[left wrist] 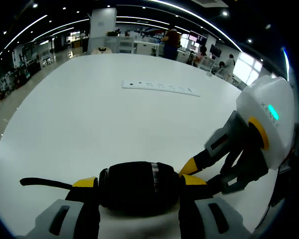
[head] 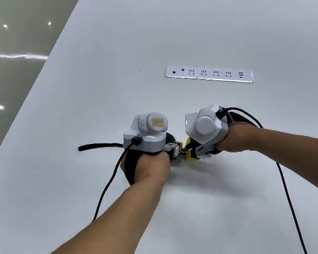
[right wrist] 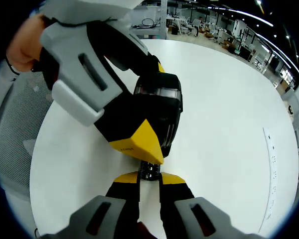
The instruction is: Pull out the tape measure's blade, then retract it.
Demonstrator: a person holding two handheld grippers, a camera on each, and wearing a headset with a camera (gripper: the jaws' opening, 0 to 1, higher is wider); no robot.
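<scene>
Desk [head: 148, 42] first: a broad white top running far ahead of me, with a glossy grey-green floor [head: 16, 63] beyond its left edge, dotted with lamp reflections. The left gripper view opens onto a big open-plan room with strip lights overhead and a few people [left wrist: 172, 42] standing past the desk's far end. By my count there is one power strip [head: 209, 73] lying flat at the far right, one tape measure [left wrist: 139, 194], one black strap [head: 98, 146] trailing left from it across the desk, and two black cables [head: 108, 185], one to each tool. The tape measure sits at the near middle of the desk. My left hand-held gripper [left wrist: 138, 181] has its yellow-tipped jaws clamped on either side of the black case. My right hand-held gripper [right wrist: 149, 178] comes in from the right, jaws drawn narrow and pinching a small metal tab [right wrist: 149, 172] at the end of the case that faces it. I cannot tell how much blade is out. My left hand [head: 148, 166] reaches forward from the near side with the forearm straight. My right hand [head: 238, 136] comes across from the right, wrist turned inward, so the two tools meet nose to nose.
</scene>
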